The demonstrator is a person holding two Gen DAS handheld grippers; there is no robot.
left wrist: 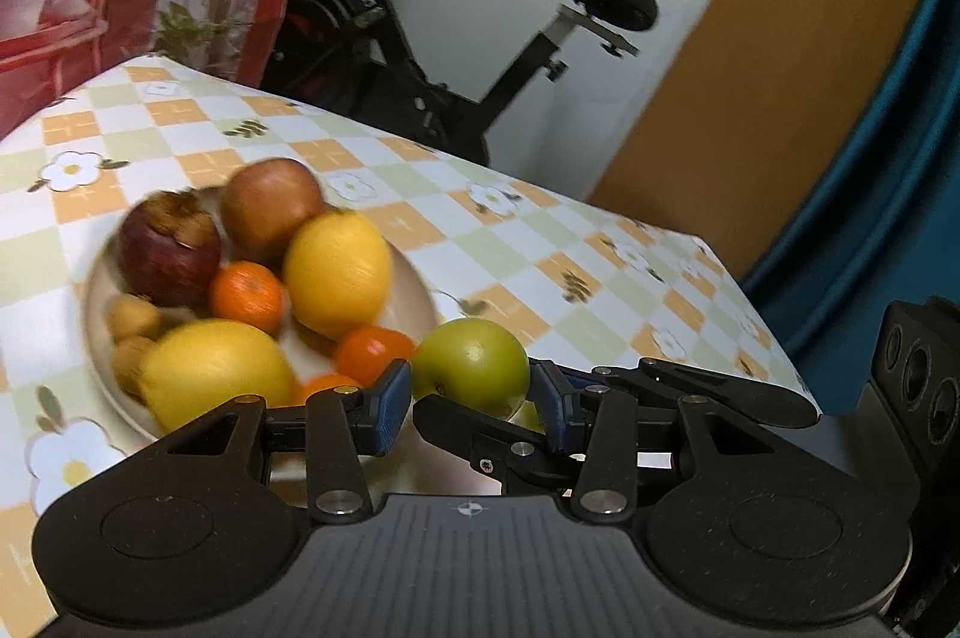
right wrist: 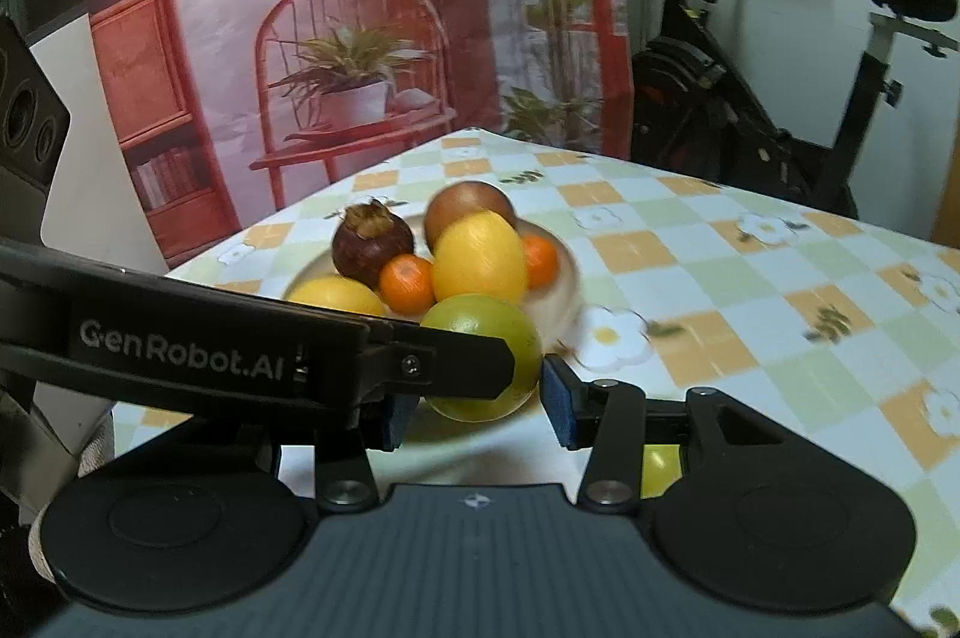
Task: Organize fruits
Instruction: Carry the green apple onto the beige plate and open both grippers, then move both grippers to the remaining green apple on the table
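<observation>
A cream plate (left wrist: 99, 296) on the checkered table holds a mangosteen (left wrist: 168, 248), a brown-red apple (left wrist: 273, 206), two lemons (left wrist: 336, 272), small oranges (left wrist: 247, 295) and small brown fruits. A green apple (left wrist: 471, 365) sits between the blue pads of my left gripper (left wrist: 474, 398), which is shut on it just right of the plate. In the right wrist view the same green apple (right wrist: 486, 332) shows with the left gripper's finger across it. My right gripper (right wrist: 474, 407) is open, its jaws standing on either side of that apple. The plate (right wrist: 561, 278) lies beyond.
The table's checkered cloth (left wrist: 540, 266) ends at a far edge, with an exercise bike (left wrist: 420, 56) behind it. A printed red backdrop (right wrist: 300, 38) hangs at the back left. A small yellow-green fruit (right wrist: 660, 464) shows under my right gripper's right finger.
</observation>
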